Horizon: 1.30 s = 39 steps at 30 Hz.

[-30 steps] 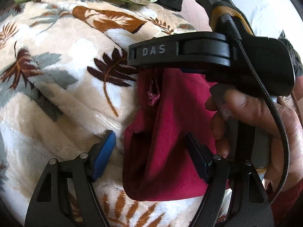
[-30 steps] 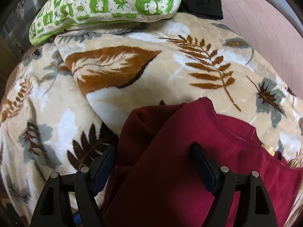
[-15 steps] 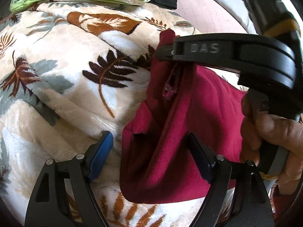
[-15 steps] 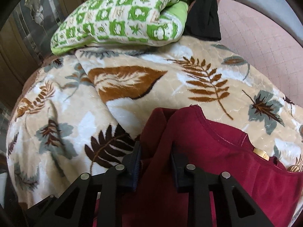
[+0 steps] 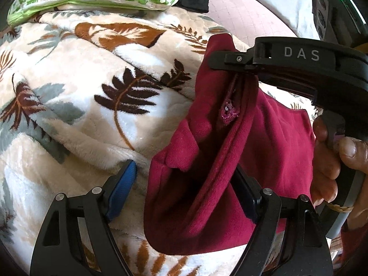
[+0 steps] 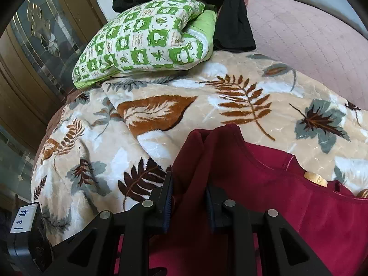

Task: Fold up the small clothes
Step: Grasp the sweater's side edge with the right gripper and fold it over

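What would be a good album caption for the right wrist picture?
Right gripper pinching a bunched fold of the maroon garment above a leaf-print blanket.

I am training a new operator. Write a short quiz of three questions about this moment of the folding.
1. True or false: the left gripper is open.
2. What does the right gripper pinch?
A. the green pillow
B. the maroon garment
C. the leaf blanket
3. Fill in: the black cloth lies partly on the ____.

Key: 1 true; 2 B; 3 green pillow.
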Available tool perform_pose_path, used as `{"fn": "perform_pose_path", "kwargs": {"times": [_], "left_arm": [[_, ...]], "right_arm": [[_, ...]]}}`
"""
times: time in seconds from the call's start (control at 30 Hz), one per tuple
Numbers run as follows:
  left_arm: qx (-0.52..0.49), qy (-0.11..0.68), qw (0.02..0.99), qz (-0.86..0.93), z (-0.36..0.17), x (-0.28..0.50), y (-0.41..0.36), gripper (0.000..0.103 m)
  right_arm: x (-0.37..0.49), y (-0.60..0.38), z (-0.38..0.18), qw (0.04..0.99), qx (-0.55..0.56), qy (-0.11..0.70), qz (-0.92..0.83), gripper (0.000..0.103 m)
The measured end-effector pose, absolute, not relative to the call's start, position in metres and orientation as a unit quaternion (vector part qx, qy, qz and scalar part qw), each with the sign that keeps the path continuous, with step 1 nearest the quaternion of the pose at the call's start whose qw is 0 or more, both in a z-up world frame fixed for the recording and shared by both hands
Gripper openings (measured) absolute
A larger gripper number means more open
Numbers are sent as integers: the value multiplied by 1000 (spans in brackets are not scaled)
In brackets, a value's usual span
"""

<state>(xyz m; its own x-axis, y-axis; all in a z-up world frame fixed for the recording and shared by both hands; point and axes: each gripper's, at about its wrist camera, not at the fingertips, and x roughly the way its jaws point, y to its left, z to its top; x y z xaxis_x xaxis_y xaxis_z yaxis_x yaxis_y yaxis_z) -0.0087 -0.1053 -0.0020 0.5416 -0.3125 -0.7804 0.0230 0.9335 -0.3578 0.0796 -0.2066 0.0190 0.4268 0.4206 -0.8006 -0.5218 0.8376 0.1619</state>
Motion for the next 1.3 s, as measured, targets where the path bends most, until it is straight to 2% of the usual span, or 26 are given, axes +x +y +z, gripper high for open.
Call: {"fn": "perform_pose_path", "kwargs": {"times": [0.13,0.23,0.4,0.47,0.53,0.67,1.17,1.3], "left_arm": [[-154,460,868,-105,1,-12,-106,79],[-154,455,868,-126,6,-15,-109,61],[-133,447,873,-145,12,-21,-117,47],[-136,445,872,-151,13,-22,-118,38],[-136,444,871,-158,15,-24,-120,34],[-118,438,877,-158,18,-25,-127,29],[-80,421,890,-157,20,-30,-144,29],[-80,418,890,-162,23,-33,-148,26]], "right_arm": [[79,-212,23,844,-53,454,281,23],[77,-217,28,845,-55,450,283,23],[76,-228,32,848,-48,448,280,23],[75,-232,32,849,-48,446,278,23],[74,-235,32,851,-49,445,276,23],[73,-242,33,852,-50,443,273,23],[66,-256,36,856,-56,439,266,23],[63,-265,38,859,-56,437,262,23]]}}
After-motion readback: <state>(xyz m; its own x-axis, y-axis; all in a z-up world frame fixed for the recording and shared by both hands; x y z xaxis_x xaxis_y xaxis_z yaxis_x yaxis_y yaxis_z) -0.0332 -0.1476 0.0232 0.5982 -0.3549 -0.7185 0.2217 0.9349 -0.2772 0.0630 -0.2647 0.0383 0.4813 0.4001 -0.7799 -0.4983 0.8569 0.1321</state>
